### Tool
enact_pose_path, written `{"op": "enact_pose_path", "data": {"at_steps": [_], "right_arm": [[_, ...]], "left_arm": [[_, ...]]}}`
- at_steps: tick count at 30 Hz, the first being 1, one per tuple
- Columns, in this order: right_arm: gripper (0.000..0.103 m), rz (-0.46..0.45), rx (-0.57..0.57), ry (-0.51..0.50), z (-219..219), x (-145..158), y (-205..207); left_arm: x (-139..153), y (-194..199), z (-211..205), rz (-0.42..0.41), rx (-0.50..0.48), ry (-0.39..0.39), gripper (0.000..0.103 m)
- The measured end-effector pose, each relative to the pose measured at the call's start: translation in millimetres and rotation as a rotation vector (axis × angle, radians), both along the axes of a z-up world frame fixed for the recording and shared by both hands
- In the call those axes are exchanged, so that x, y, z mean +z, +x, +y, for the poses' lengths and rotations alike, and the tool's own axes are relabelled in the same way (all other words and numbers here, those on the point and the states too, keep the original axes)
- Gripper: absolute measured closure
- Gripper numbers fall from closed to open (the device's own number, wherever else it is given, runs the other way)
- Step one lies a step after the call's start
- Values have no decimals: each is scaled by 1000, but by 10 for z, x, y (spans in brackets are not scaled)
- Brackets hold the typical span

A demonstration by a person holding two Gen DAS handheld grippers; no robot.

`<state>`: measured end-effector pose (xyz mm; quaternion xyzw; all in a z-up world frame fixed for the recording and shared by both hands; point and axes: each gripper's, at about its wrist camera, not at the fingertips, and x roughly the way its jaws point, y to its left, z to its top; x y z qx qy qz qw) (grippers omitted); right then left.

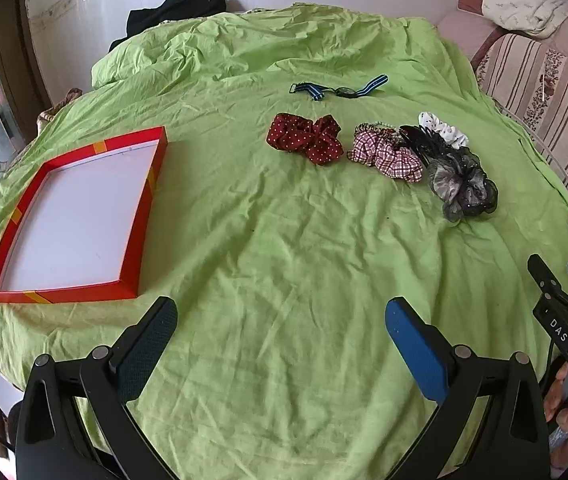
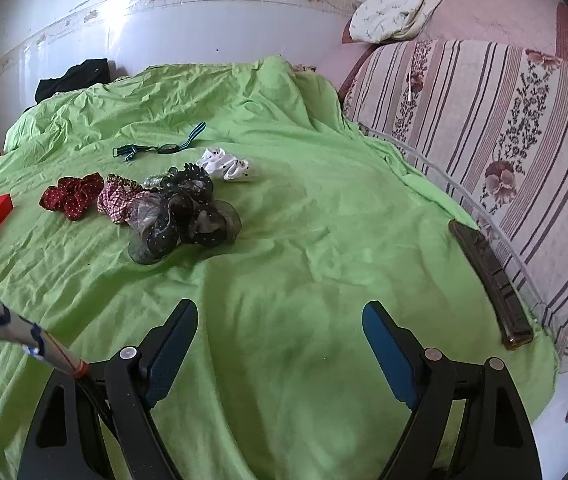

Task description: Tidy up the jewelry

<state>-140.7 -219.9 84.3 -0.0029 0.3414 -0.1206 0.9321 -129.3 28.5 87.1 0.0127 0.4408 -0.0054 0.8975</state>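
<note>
Nothing is being sorted yet: the red box (image 1: 80,216) at left is lying empty, the scrunchies (image 1: 304,138) and the watch (image 1: 344,89) are waiting in the upper middle, and the left gripper (image 1: 280,344) and right gripper (image 2: 280,344) are both hanging released, holding nothing.

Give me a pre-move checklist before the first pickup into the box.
1. Left claw open, nothing in it: ok.
2. Right claw open, nothing in it: ok.
3. Red box open, nothing inside: ok.
4. Red dotted scrunchie lies apart from the others: ok.
5. Plaid scrunchie and black mesh scrunchie apart: not ok, they touch.
6. Watch lies clear of the pile: ok.
</note>
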Motion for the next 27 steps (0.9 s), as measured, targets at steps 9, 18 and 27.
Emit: {"op": "enact_pose_path", "data": {"at_steps": [9,18,27], "right_arm": [[15,21,2,44,-15,-67,65],[15,48,13,67,-5,-111,104],[15,64,23,65,18,-139,114]], "left_arm": [[-121,84,-79,22,-6,3,0],[-195,110,-95,70,-10,9,0],[-181,83,-90,73,-16,7,0]]}}
